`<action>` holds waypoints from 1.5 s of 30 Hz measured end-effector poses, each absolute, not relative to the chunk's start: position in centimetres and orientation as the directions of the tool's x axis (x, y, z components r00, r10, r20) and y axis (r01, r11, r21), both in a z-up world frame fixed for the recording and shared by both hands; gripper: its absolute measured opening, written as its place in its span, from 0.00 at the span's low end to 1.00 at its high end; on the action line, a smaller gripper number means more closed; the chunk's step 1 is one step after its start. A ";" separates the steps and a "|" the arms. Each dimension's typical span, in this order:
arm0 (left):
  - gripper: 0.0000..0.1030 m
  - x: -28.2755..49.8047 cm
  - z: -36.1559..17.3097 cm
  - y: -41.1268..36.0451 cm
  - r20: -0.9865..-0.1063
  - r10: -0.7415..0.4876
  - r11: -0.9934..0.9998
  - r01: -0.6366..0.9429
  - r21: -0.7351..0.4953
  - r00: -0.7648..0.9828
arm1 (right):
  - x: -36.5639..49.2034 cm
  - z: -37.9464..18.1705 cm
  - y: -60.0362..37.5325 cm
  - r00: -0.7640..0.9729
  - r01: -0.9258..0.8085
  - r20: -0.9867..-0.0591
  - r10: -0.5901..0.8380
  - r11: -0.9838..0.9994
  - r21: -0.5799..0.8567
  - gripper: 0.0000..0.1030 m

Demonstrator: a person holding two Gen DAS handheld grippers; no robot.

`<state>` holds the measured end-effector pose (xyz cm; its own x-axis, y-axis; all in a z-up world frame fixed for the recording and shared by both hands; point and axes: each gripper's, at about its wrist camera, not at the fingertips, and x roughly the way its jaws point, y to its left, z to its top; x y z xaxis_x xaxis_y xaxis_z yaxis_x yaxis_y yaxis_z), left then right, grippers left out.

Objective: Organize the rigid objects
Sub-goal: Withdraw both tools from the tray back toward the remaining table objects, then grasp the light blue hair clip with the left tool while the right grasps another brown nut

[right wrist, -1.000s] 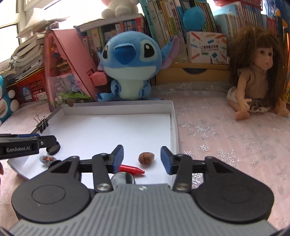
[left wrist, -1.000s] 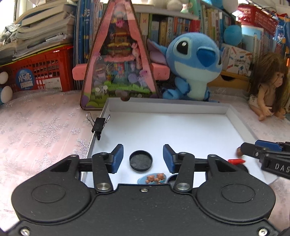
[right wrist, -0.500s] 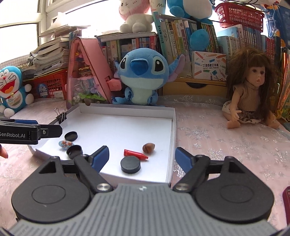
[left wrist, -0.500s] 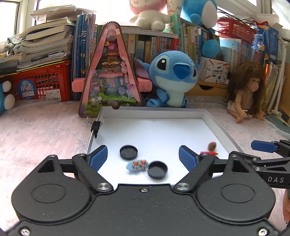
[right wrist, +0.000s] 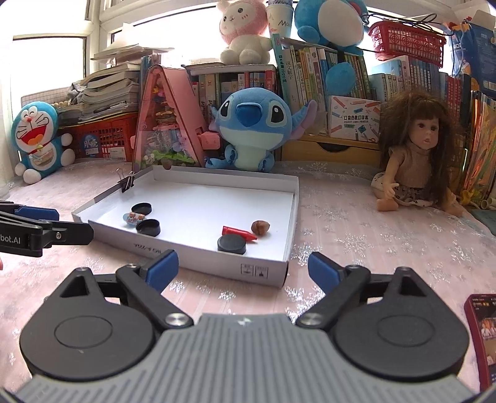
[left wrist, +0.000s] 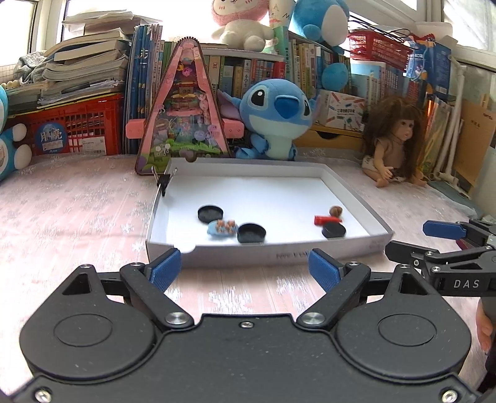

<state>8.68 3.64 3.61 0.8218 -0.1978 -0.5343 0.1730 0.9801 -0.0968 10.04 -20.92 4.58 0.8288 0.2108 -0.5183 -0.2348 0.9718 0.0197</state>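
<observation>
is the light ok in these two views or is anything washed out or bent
Left wrist view: the window behind the books is blown out white, yet the white tray and its small objects read clearly; straight edges bow toward the rim. Right wrist view: the same glare at the window, dark corners, and the doll stays sharp.

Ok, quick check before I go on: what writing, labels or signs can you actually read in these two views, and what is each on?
"DAS": side of the right gripper, left wrist view.
"bot.AI", start cut off: side of the left gripper, right wrist view.
"POCKET LABEL PRINTER": white carton on the wooden drawer.
Two small handling symbols: front wall of the white box; its other print is too blurred.
Book spines and red crate label: too small.
</observation>
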 end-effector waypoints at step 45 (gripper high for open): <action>0.52 -3.0 0.0 1.5 -0.567 -0.381 0.899 0.437 -0.042 0.730 | 0.3 1.1 -20.1 0.740 -0.404 -0.600 0.305 0.914 -0.032 0.60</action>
